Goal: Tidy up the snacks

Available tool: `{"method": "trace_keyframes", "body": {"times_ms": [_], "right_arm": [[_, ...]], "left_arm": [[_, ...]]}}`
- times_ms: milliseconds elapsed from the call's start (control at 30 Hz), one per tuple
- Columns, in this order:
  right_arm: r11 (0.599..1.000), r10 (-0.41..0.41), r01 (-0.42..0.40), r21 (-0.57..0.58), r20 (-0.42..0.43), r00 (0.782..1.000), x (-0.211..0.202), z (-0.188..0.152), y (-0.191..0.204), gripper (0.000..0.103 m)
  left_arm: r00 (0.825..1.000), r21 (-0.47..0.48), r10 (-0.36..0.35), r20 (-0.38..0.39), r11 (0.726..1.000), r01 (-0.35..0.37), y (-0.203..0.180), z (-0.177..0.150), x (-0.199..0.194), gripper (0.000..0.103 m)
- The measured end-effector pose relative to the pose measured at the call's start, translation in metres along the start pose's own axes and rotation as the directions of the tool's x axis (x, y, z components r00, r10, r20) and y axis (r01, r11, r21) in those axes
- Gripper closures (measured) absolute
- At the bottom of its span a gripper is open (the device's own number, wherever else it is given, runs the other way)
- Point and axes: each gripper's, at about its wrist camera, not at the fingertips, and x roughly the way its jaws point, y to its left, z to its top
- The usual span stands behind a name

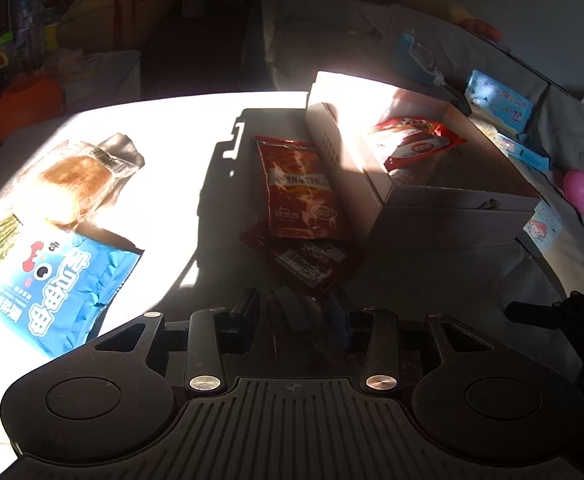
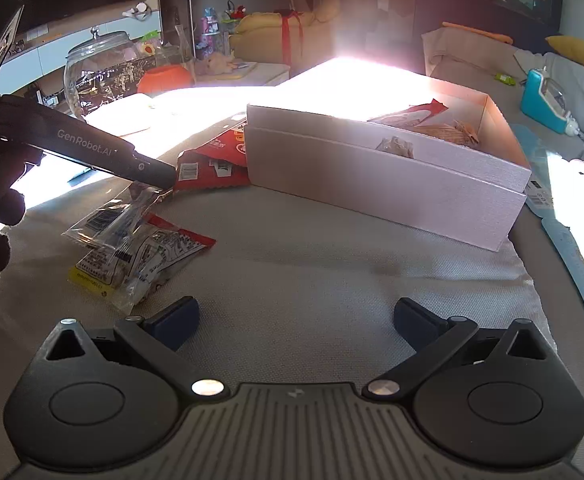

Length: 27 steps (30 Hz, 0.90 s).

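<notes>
An open pink box (image 1: 443, 208) (image 2: 371, 176) stands on the cloth-covered table with several snacks inside, one a red and white packet (image 1: 415, 144). My left gripper (image 1: 297, 312) is shut on a clear snack packet (image 2: 132, 208), its fingers close together in shadow; from the right wrist view its fingertips (image 2: 160, 174) sit on that packet. Two red packets (image 1: 299, 192) (image 1: 307, 264) lie just ahead beside the box. A bread packet (image 1: 76, 180) and a blue packet (image 1: 56, 288) lie at the left in sunlight. My right gripper (image 2: 295, 320) is open and empty above bare cloth.
More packets (image 2: 132, 264) lie left of my right gripper. A glass jar (image 2: 100, 68) and an orange bowl (image 2: 164, 78) stand at the far left. A blue toy (image 2: 543, 100) and blue cards (image 1: 495, 100) lie past the box on a sofa.
</notes>
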Motion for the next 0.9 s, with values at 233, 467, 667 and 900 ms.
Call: {"method": "trace_keyframes", "body": {"times_ms": [233,467,667,900], "right_arm": [[1.0,0.001,-0.001,0.0,0.0,1.0,0.0,0.0,0.0,0.0],[1.0,0.001,-0.001,0.0,0.001,1.0,0.0,0.0,-0.001,0.0],[1.0,0.001,-0.001,-0.001,0.001,1.0,0.0,0.0,-0.001,0.0],[1.0,0.018,-0.018,-0.01,-0.006,1.0,-0.001,0.001,-0.002,0.0]], "left_arm": [[0.996,0.133,0.081,0.047,0.987,-0.087,-0.026,-0.006,-0.005,0.06],[0.998,0.176,0.062,0.005,0.982,-0.062,-0.035,-0.011,0.0,0.057],[0.997,0.159,0.08,0.011,0.984,-0.081,-0.029,-0.01,-0.002,0.055],[0.996,0.098,0.093,-0.007,0.991,-0.092,-0.001,-0.008,0.004,0.054]]}}
